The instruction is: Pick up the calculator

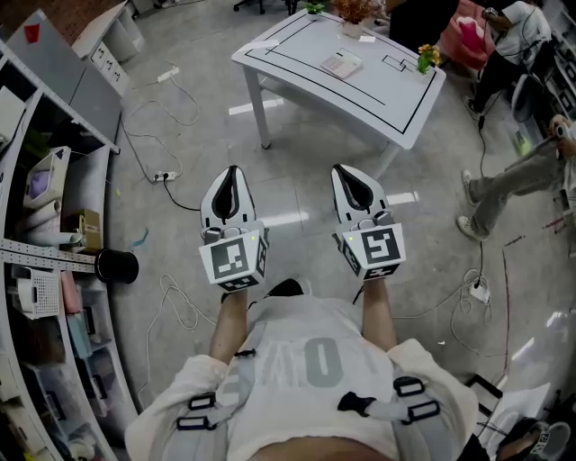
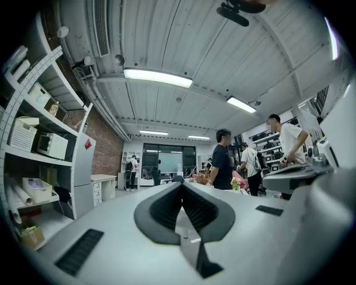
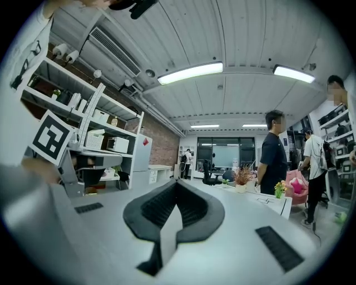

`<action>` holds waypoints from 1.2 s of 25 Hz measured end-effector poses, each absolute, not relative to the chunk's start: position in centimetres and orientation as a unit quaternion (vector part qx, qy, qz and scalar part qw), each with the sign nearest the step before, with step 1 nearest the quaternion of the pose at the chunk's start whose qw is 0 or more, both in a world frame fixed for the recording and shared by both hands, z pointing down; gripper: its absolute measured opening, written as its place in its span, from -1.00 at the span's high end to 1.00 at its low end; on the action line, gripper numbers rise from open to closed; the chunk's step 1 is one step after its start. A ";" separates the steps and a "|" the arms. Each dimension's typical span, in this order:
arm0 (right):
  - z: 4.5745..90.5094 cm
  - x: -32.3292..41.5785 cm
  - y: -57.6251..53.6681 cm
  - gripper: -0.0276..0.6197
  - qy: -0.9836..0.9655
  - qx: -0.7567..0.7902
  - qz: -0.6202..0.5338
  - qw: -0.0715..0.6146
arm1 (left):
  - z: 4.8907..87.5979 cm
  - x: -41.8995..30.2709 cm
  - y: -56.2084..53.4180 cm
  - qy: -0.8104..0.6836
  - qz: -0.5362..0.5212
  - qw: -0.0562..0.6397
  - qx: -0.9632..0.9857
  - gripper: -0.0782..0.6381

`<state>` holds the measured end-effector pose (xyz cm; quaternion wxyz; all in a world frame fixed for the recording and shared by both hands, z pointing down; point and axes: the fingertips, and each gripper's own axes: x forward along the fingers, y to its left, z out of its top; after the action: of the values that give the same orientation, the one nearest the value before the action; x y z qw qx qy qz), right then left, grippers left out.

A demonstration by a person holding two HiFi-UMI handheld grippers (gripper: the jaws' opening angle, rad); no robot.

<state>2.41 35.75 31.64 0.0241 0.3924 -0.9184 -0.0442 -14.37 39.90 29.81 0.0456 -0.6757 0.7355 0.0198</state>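
Calculator, pale flat plastic slab [image 1: 341, 64], well ahead of left gripper [image 1: 232, 180] and right gripper [image 1: 349, 180], both closed, empty; we judge it light, rigid, perhaps slick; pinch across side edges.

On the white table [image 1: 292, 49], the calculator [image 1: 341, 64] is too small for its keys to be told. At the table's far edge, a potted plant [image 1: 354, 11] is cut off by the top edge. Right of the table, a person [image 1: 517, 180] shows only as legs and shoes. Left of the table, shelving [image 1: 63, 180] runs out at the left edge. On the table's near side, the hands holding the left gripper [image 1: 232, 173] and right gripper [image 1: 346, 173] are hidden under the marker cubes. In the right gripper view only a corner of the table shows, and the calculator cannot be made out there.
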 end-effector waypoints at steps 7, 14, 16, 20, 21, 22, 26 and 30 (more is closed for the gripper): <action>31.6 2.1 34.3 0.90 -0.918 0.390 -0.058 0.032 | 29.2 -14.8 38.8 0.737 0.033 0.050 -0.674 0.73; 29.9 2.7 29.5 0.90 -0.911 0.403 -0.083 0.026 | 27.5 -15.3 32.8 0.722 0.061 0.069 -0.686 0.73; 29.2 3.1 27.1 0.90 -0.909 0.407 -0.091 0.021 | 27.0 -15.7 30.1 0.720 0.071 0.071 -0.687 0.73; 27.9 3.8 21.4 0.90 -0.900 0.423 -0.102 0.006 | 25.8 -16.7 24.2 0.716 0.087 0.079 -0.689 0.73; 27.7 3.8 19.9 0.90 -0.899 0.427 -0.101 0.003 | 25.7 -16.9 22.5 0.712 0.088 0.078 -0.692 0.73; 27.6 3.7 18.4 0.90 -0.898 0.429 -0.099 0.001 | 25.7 -17.0 20.7 0.708 0.090 0.077 -0.696 0.73; 27.2 2.9 11.7 0.90 -0.894 0.439 -0.094 0.006 | 25.4 -17.1 12.8 0.694 0.087 0.070 -0.711 0.73; 26.4 2.2 4.2 0.90 -0.887 0.452 -0.098 0.018 | 25.0 -17.0 4.7 0.683 0.083 0.070 -0.722 0.73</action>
<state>2.23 4.24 26.44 0.0176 0.4517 -0.8866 -0.0977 -17.03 4.73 24.99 0.0697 -0.7223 0.6830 0.0830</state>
